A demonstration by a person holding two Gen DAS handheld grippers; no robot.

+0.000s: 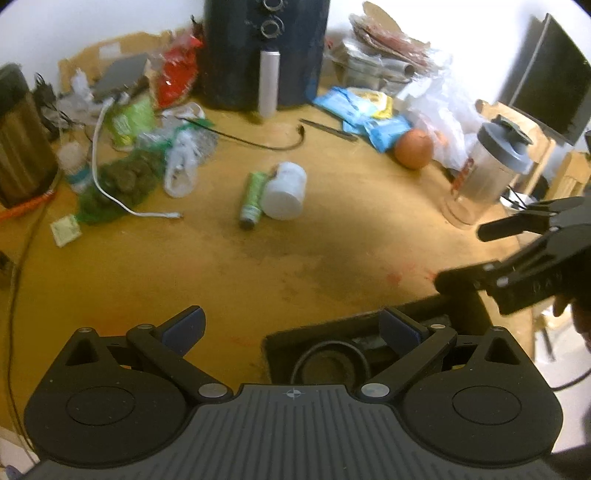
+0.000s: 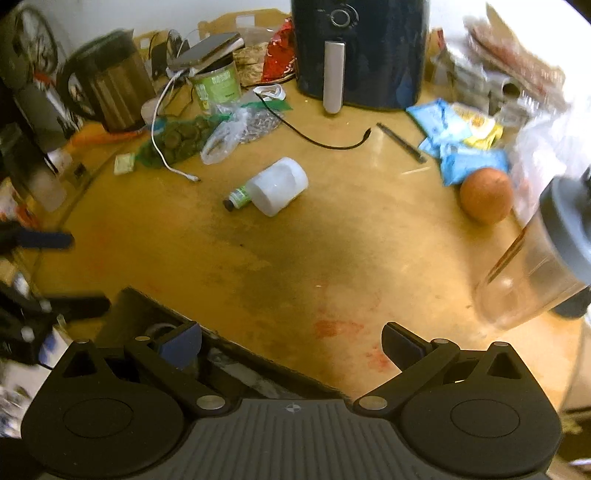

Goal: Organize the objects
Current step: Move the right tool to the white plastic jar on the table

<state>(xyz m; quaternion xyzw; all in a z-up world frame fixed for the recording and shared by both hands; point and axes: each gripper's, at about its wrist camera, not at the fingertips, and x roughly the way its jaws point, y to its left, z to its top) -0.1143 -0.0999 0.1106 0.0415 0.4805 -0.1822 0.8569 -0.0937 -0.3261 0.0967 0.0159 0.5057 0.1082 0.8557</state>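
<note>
Both claws, left (image 1: 291,326) and right (image 2: 291,343), gape empty above the yellow surface (image 1: 258,266). A white jar (image 2: 277,191) lies mid-surface touching a green tube (image 2: 238,197); an orange (image 2: 487,195) and shaker bottle (image 2: 539,266) crowd the right.

plain white wall (image 1: 92,22) behind a stained, yellowish wooden table (image 1: 258,266); dark monitor (image 1: 554,77) off right; light's pretty harsh

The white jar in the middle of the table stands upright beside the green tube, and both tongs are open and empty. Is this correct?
Not quite. The white jar lies on its side, not upright, as the right wrist view shows. The rest holds: it is beside the green tube in the middle of the table, and the left tongs and right tongs are open and empty.
</note>
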